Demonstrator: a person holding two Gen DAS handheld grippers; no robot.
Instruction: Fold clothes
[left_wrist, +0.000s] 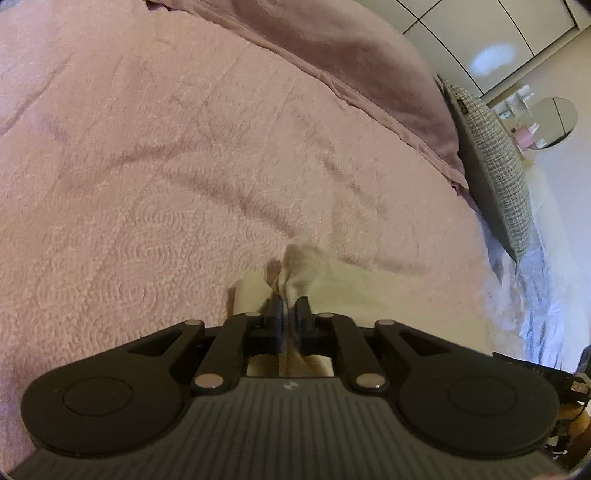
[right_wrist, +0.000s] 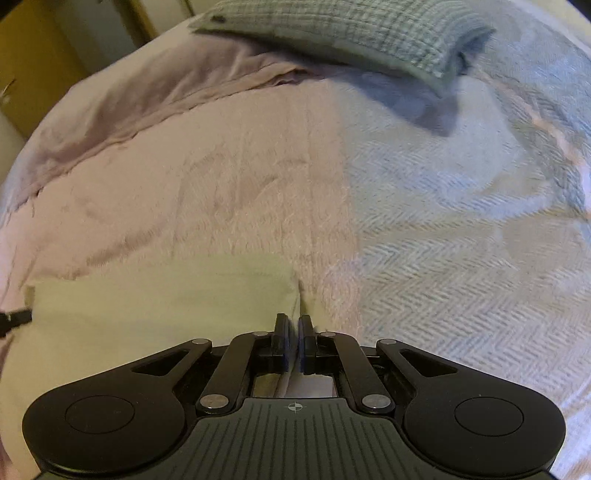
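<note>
A cream-coloured garment (right_wrist: 155, 295) lies flat on the pink bedspread (left_wrist: 166, 166). My left gripper (left_wrist: 290, 308) is shut on a bunched corner of the garment (left_wrist: 306, 266), which stands up between the jaws. My right gripper (right_wrist: 293, 325) is shut on the garment's right edge, low on the bed. The left gripper's black tip (right_wrist: 14, 319) shows at the garment's far left edge in the right wrist view.
A grey checked pillow (right_wrist: 351, 33) lies at the head of the bed, also in the left wrist view (left_wrist: 491, 166). A mauve folded cover (left_wrist: 351, 66) runs along the bed. A pale blue herringbone blanket (right_wrist: 461, 240) covers the right side. A round mirror (left_wrist: 550, 122) stands beyond the bed.
</note>
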